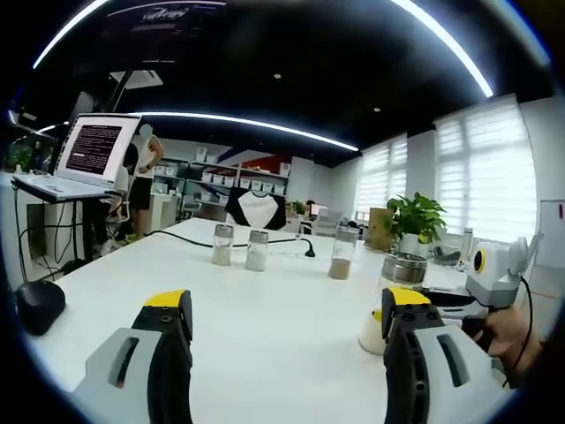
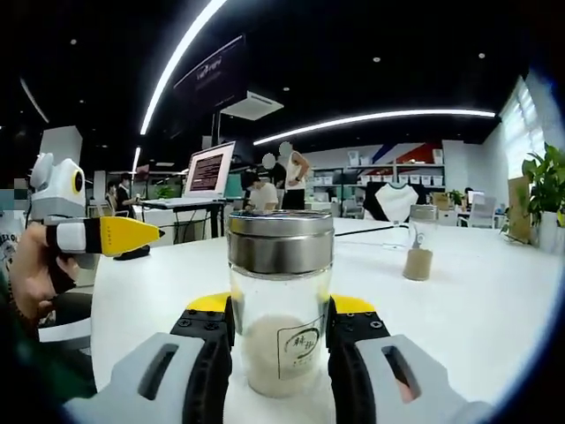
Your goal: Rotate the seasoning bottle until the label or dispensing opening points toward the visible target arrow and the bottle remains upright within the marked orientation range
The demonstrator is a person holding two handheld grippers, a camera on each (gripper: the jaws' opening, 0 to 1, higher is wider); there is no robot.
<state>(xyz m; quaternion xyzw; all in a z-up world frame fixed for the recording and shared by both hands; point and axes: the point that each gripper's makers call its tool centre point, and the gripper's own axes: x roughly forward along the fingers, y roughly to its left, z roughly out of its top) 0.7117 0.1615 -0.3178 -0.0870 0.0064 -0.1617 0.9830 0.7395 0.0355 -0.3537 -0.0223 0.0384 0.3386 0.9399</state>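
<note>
The seasoning bottle point(image 2: 281, 300) is clear glass with a steel lid and pale powder in its lower half. It stands upright on the white table point(image 2: 494, 309). A small printed label point(image 2: 300, 340) faces the right gripper view's camera, slightly to the right. My right gripper point(image 2: 281, 322) is shut on the bottle, one jaw pressed against each side. From the left gripper view, the same bottle point(image 1: 402, 269) appears at the right, partly behind a jaw, with the right gripper point(image 1: 441, 299) reaching in. My left gripper point(image 1: 287, 327) hangs open over bare tabletop, and it enters the right gripper view point(image 2: 132, 236) from the left.
Three more shaker bottles point(image 1: 222, 245), point(image 1: 257, 250), point(image 1: 342, 253) stand mid-table, with a black cable behind them. A black mouse point(image 1: 40, 305) lies at the left edge. A laptop point(image 1: 93, 150) sits on a stand, a person beside it. A potted plant point(image 1: 415, 221) is at the far right.
</note>
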